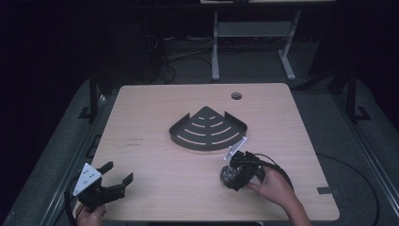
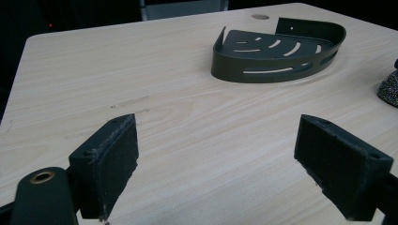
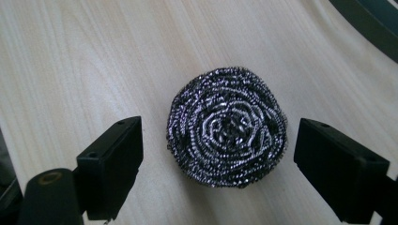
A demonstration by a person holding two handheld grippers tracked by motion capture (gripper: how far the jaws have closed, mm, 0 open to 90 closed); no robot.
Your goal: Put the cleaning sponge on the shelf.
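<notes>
A round steel-wool scourer (image 3: 227, 126) lies on the wooden table (image 1: 160, 103), also seen as a dark speckled ball (image 1: 229, 175) near the front right. My right gripper (image 3: 218, 164) hangs over it, open, with one jaw on each side and clear gaps to the scourer. A dark metal corner shelf basket (image 1: 208, 129) with curved slots sits mid-table; its front wall (image 2: 263, 70) faces the left gripper. My left gripper (image 1: 117, 175) is open at the front left corner, nothing between its jaws (image 2: 216, 173). The scourer's edge (image 2: 389, 89) shows at the far right of the left gripper view.
A round cable hole (image 1: 236, 96) sits near the table's back edge. A white desk frame (image 1: 249, 42) and cables stand on the floor behind. The basket's rim (image 3: 371, 23) crosses the top right of the right gripper view.
</notes>
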